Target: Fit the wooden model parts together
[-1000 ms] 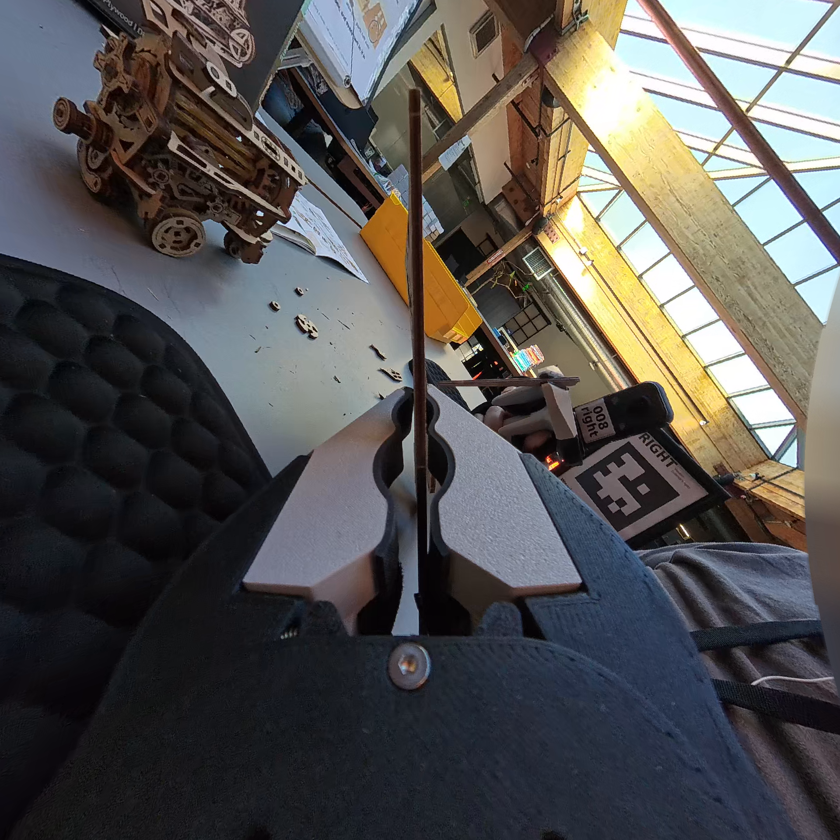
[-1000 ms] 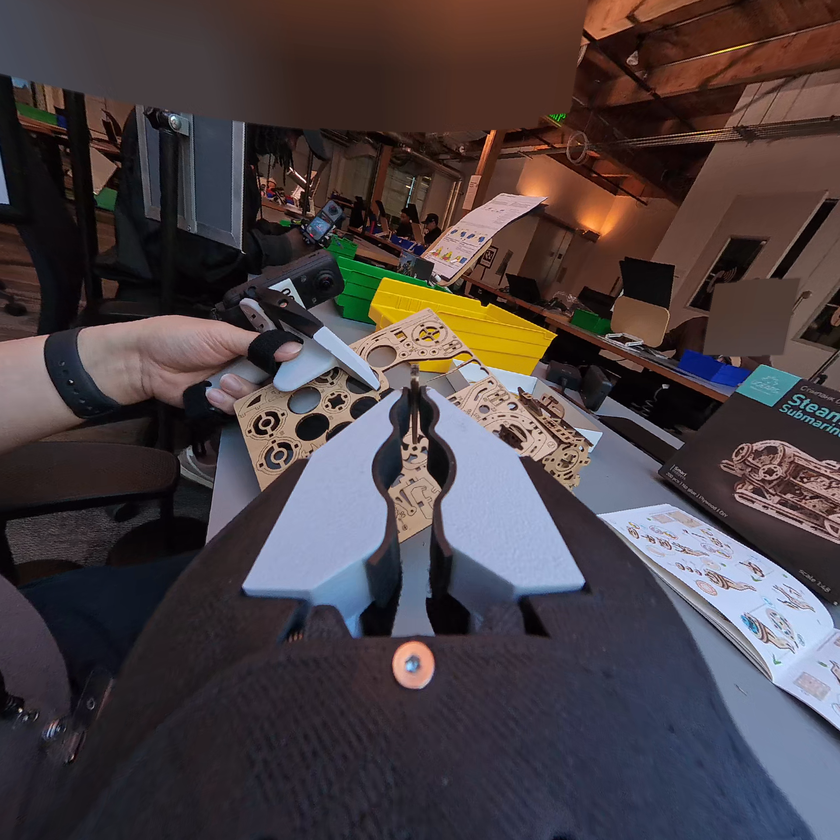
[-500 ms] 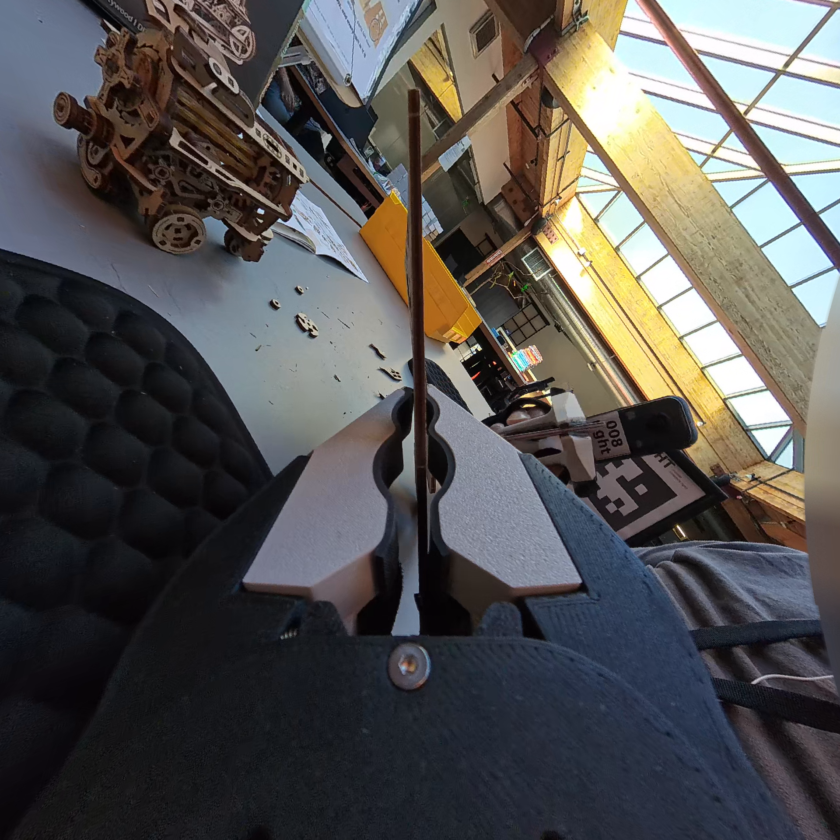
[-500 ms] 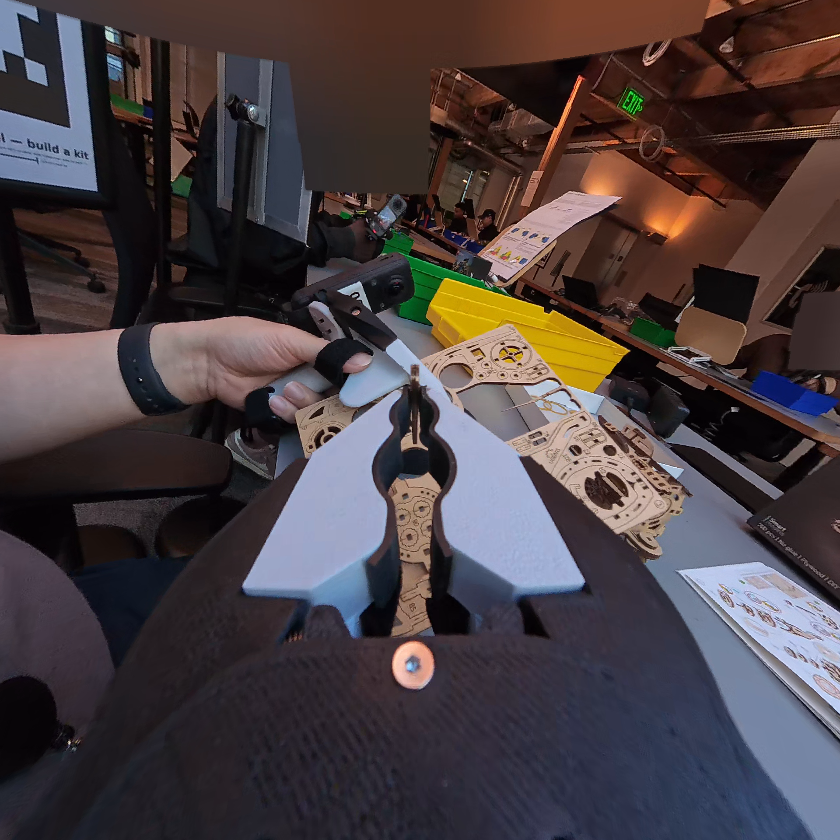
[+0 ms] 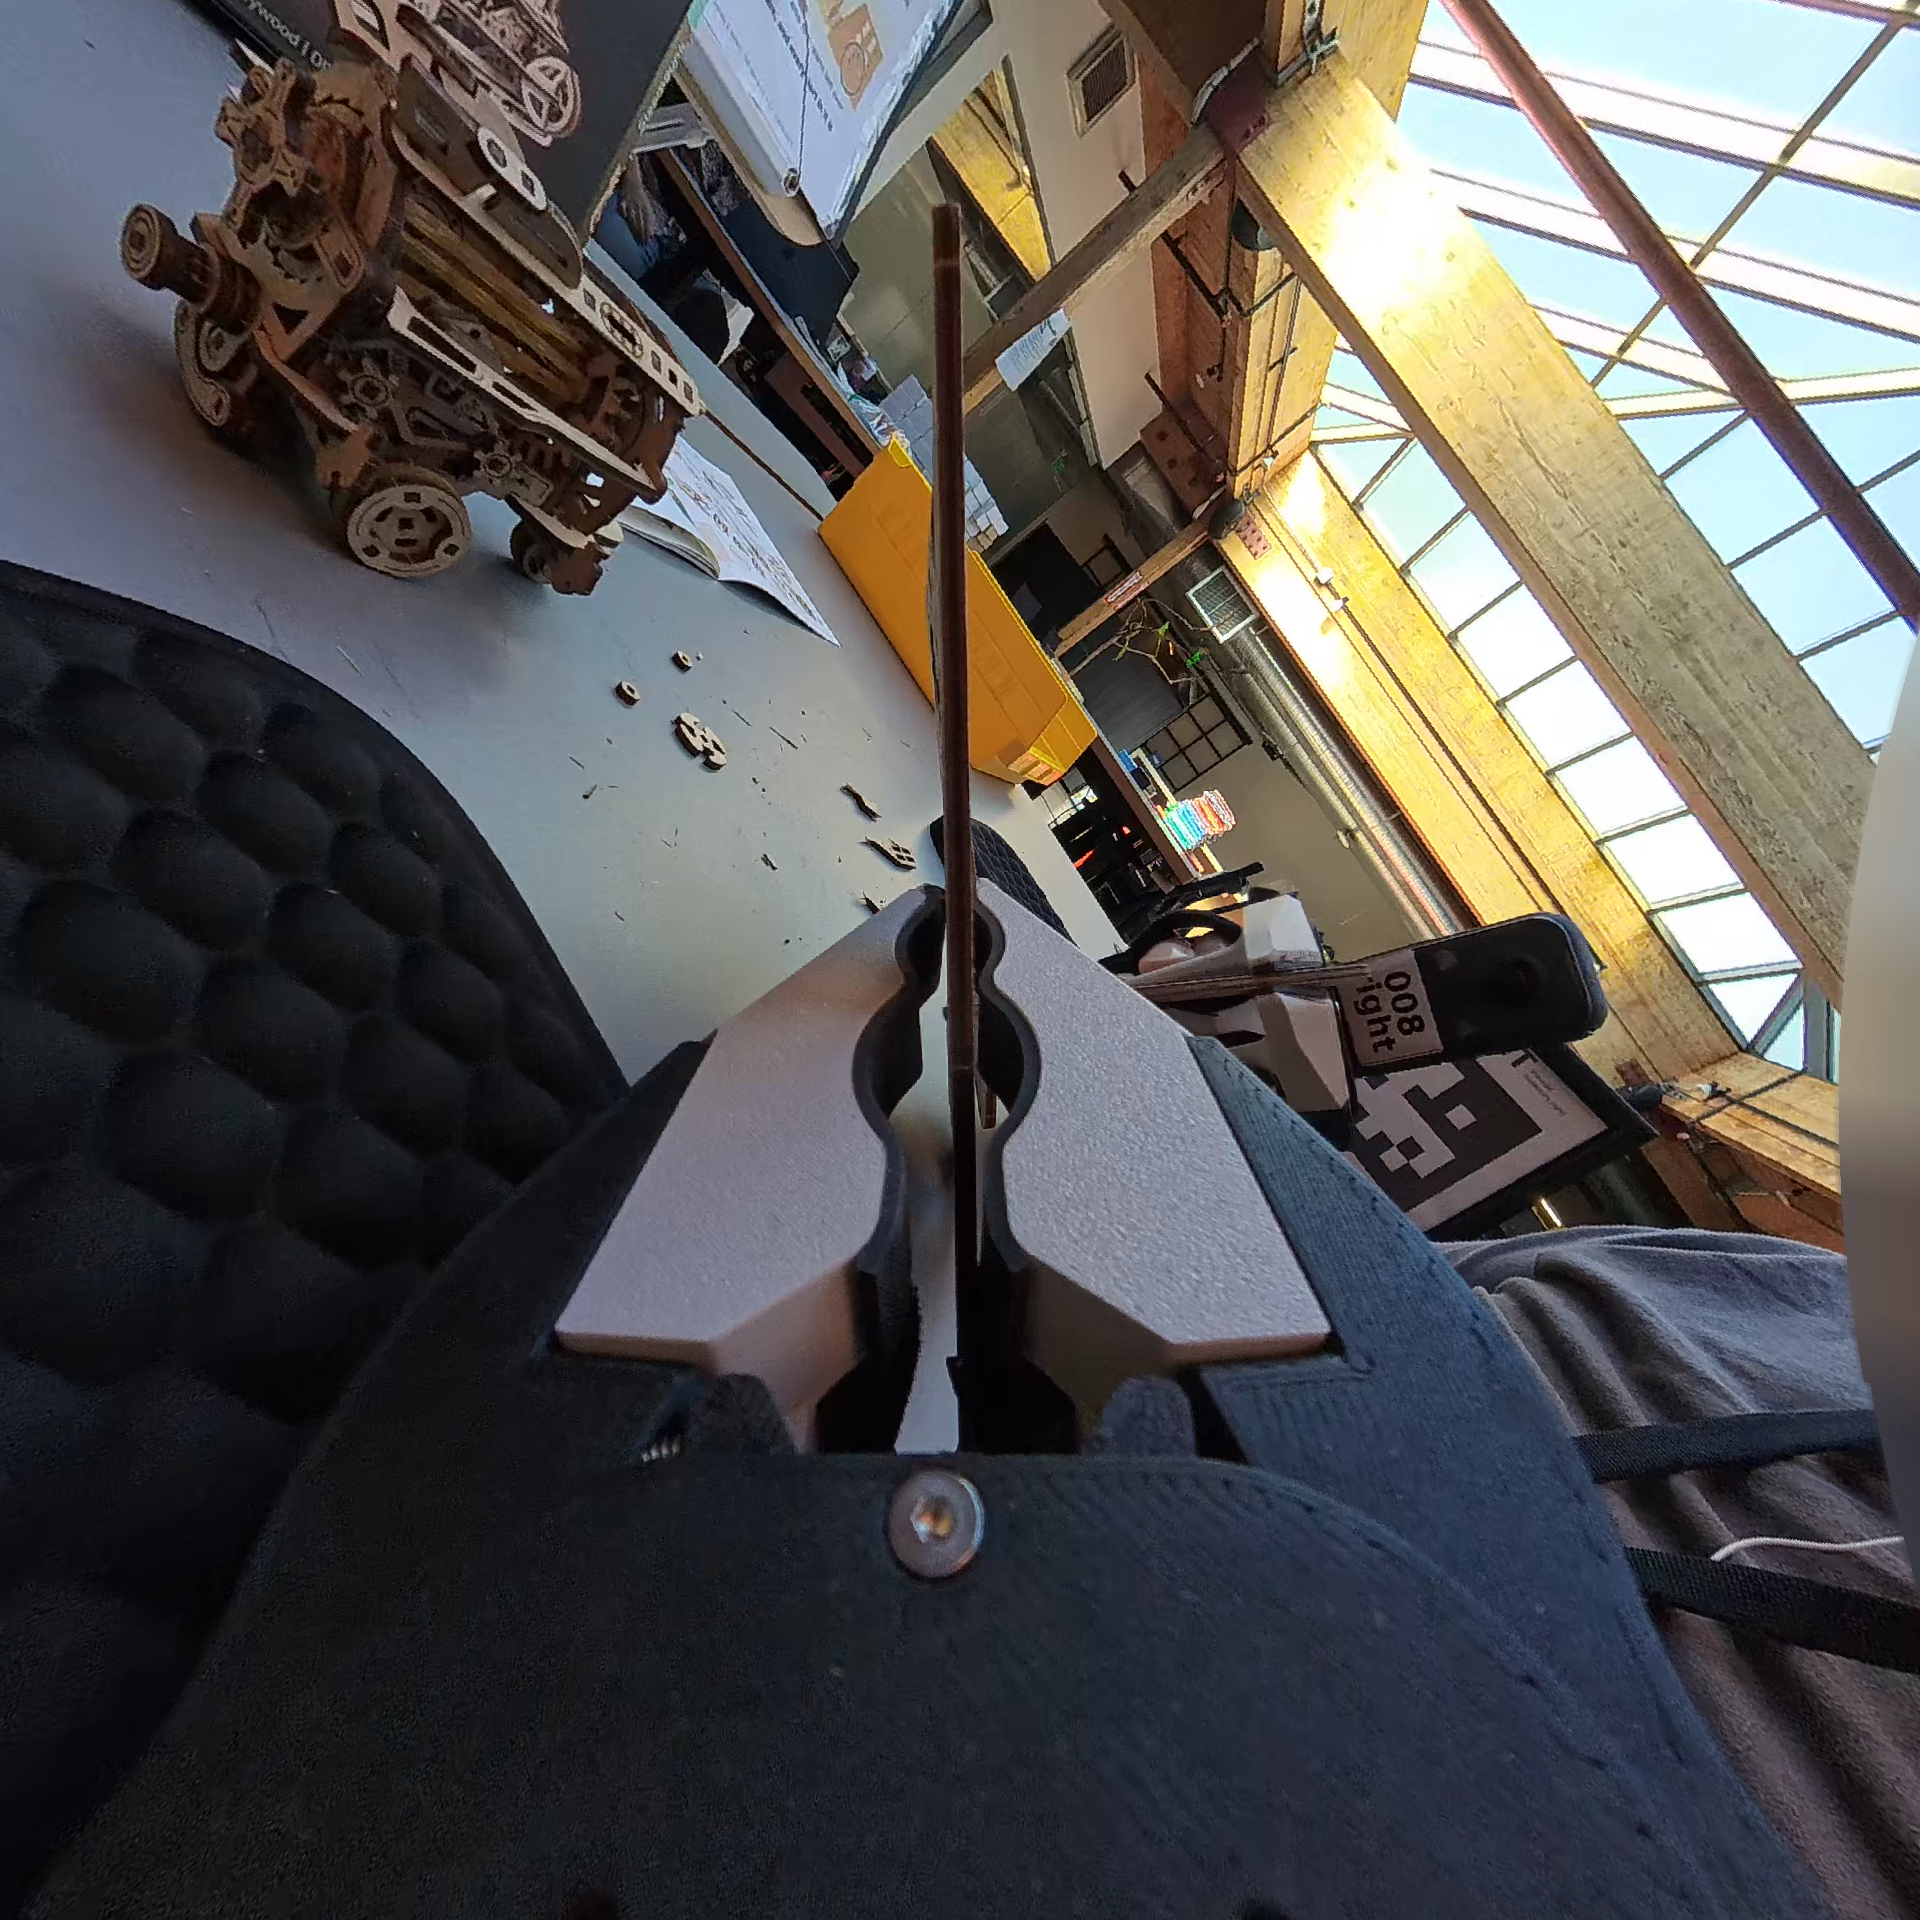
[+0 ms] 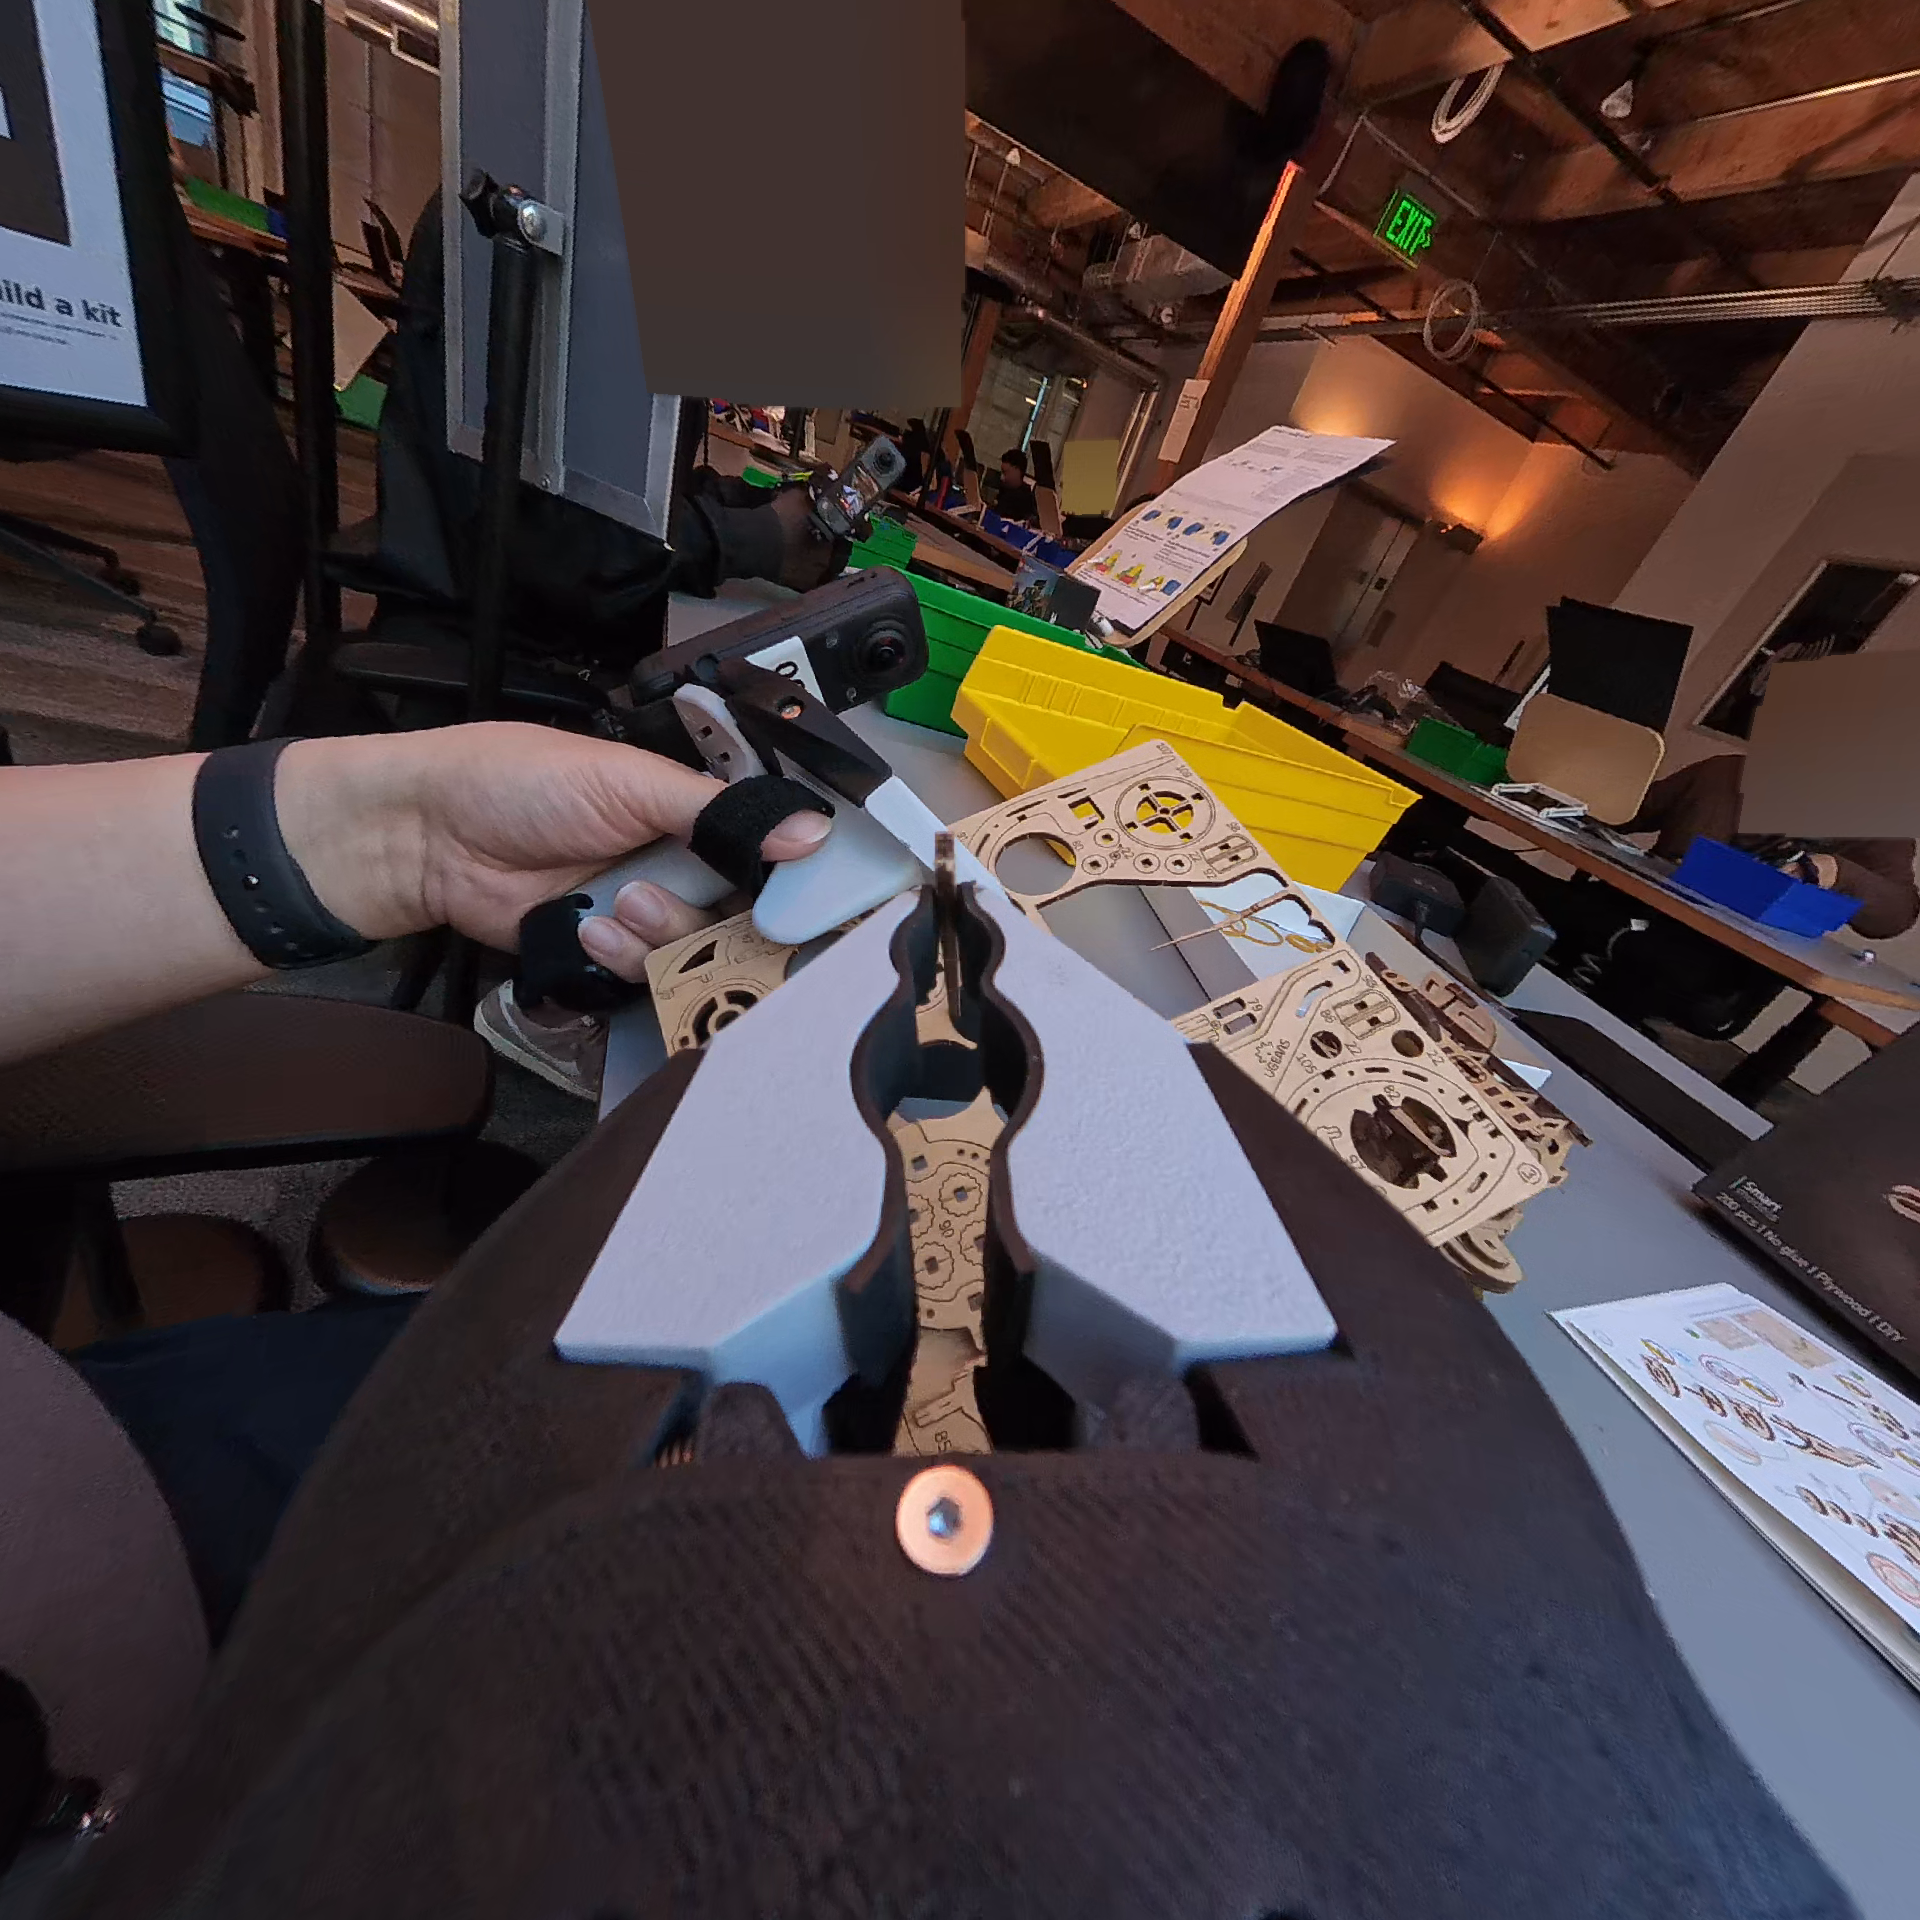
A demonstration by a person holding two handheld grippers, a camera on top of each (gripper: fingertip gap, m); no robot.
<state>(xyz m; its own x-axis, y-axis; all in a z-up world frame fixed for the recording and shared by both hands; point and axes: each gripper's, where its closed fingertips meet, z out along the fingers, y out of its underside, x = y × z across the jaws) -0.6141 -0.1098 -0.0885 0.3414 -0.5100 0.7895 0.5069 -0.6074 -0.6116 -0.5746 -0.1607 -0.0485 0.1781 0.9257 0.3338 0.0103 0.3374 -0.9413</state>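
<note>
My left gripper [image 5: 958, 935] is shut on a thin plywood parts sheet [image 5: 951, 540], seen edge-on as a dark upright line. In the right wrist view a hand holds that gripper [image 6: 914, 842], and the flat sheet [image 6: 1101, 831] with round cut-outs sticks out of it over the table edge. My right gripper [image 6: 945, 914] is shut on a small flat wooden piece [image 6: 943, 868] whose tip is just in front of the sheet's near edge. The right gripper [image 5: 1247, 982] also shows low at the right of the left wrist view, with a thin piece held flat.
An assembled wooden model [image 5: 395, 312] stands on the grey table [image 5: 582, 810] with small wooden scraps [image 5: 696, 738] nearby. A stack of cut sheets [image 6: 1382, 1101], a yellow bin [image 6: 1174, 748], a booklet [image 6: 1766, 1434] and a dark box [image 6: 1849, 1195] lie to the right. A black dimpled pad [image 5: 208, 987] is on the left. Some 8 cm of space lies between my two pairs of fingers.
My right gripper has swung left and closer to the sheet, so its small piece now sits at the sheet's edge. The left gripper and its sheet have barely moved.
</note>
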